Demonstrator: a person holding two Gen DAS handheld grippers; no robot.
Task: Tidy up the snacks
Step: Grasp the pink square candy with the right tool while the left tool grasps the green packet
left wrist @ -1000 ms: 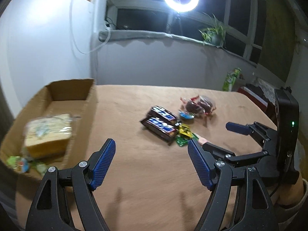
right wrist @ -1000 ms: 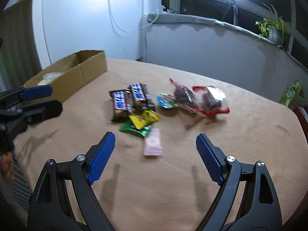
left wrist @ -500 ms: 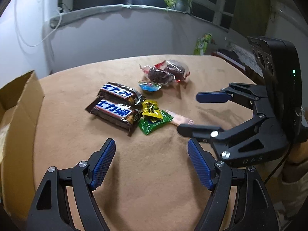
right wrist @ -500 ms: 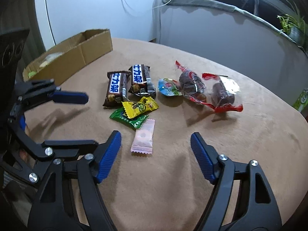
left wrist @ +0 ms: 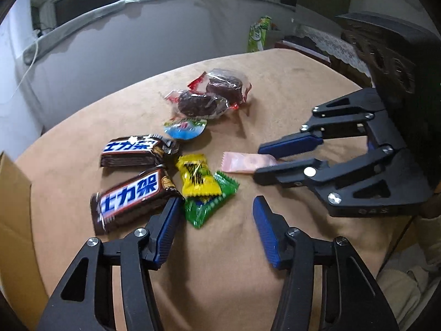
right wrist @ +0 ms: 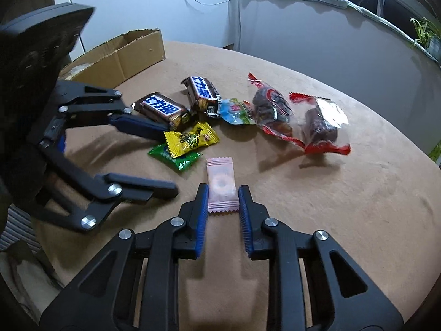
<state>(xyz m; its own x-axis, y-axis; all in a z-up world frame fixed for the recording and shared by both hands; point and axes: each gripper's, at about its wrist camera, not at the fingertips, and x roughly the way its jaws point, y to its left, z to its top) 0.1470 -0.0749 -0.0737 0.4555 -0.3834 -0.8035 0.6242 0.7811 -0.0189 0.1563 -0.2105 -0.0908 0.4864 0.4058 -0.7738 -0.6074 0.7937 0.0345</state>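
Pink is the wrapper that matters: the right gripper [right wrist: 222,197] has just closed its jaws, and the pink candy [right wrist: 221,184] now sits pinched between the blue pads [right wrist: 203,207], lying flat on the tan table [right wrist: 358,220] with its far end sticking out past the fingertips. A second ago those jaws stood wide above the candy, so this reads as the grasp completed and the lift not yet begun. The left gripper [left wrist: 215,220] has swung away from the cardboard box [right wrist: 121,55] (only its edge shows at the left of the left wrist view now) and come down over the pile; its jaws have been narrowing too, but they stand partly apart with nothing pressed between them. One blue pad [left wrist: 165,226] lies right at the end of the nearer chocolate bar [left wrist: 132,195], and the green sachet [left wrist: 209,204] with the yellow candy [left wrist: 197,176] overlapping it lies in the gap. I judge the left is lining up on one of these small sweets. With one sweet secured, the likely next step is carrying it to the box, which stands well apart at the far left of the table.
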